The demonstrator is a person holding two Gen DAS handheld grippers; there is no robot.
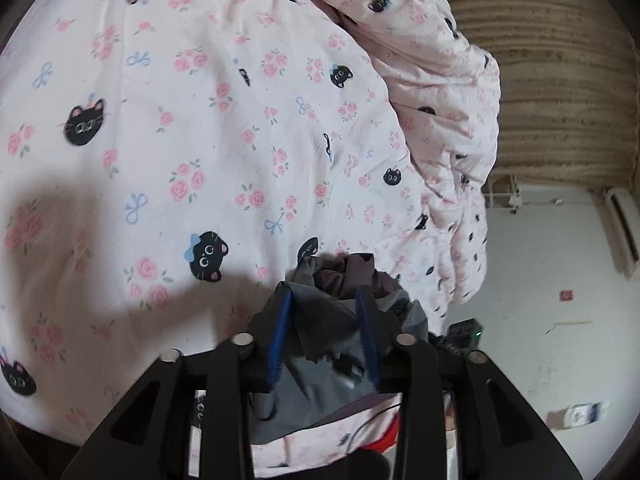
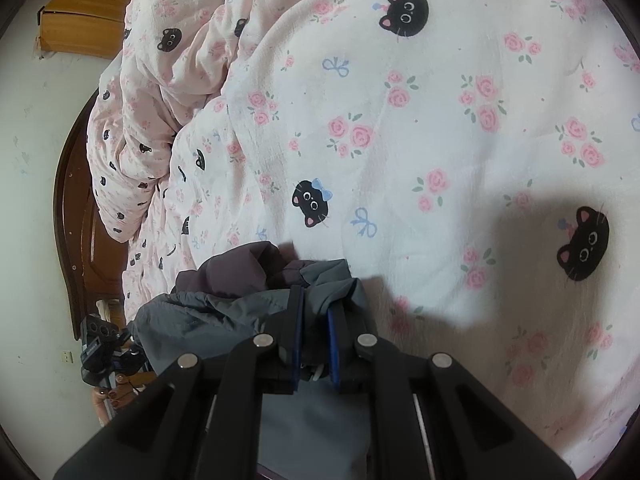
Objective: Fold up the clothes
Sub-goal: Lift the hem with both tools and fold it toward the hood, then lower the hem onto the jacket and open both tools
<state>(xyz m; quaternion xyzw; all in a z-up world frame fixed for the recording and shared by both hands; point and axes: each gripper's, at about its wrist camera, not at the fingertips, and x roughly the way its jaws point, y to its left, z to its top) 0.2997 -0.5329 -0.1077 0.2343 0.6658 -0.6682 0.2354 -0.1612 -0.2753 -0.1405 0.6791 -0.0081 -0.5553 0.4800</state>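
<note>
I see the garment point(image 2: 240, 304) bunched over the bed's point(image 2: 460, 128) near edge, gathered between both my tools. A rumpled quilt point(image 2: 160, 92) is heaped along the bed's far side, beside the headboard point(image 2: 76, 216).
</note>
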